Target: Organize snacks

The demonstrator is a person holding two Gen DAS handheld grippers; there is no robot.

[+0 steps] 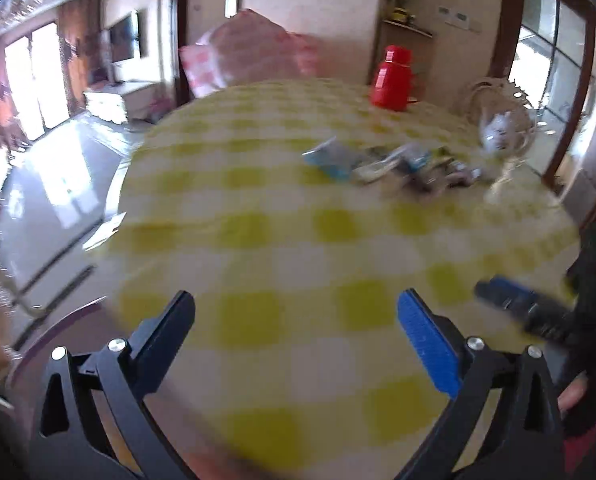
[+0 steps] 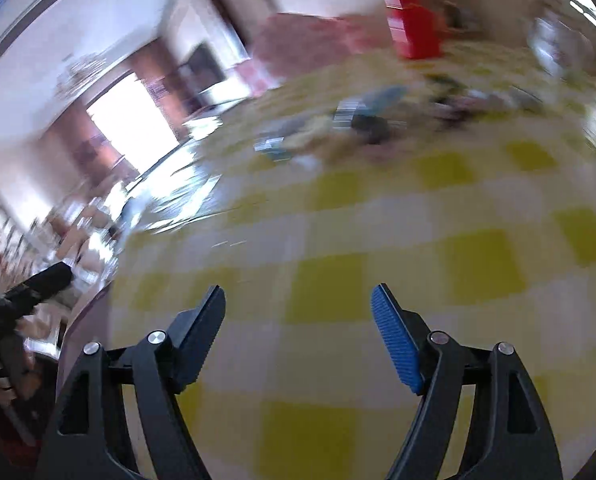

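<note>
We can read no text: the snack packets point(image 1: 389, 164) on the worktop point(image 1: 282, 240) are too blurred for any label or brand.

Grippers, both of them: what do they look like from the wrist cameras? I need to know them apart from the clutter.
Both look alike. The left gripper and the right gripper each have black angular linkage arms with round silver pivot bolts. On each, one finger is plain black and the other carries a ribbed blue pad. No cables or markings can be made out on either; the pictures are blurred.
</note>
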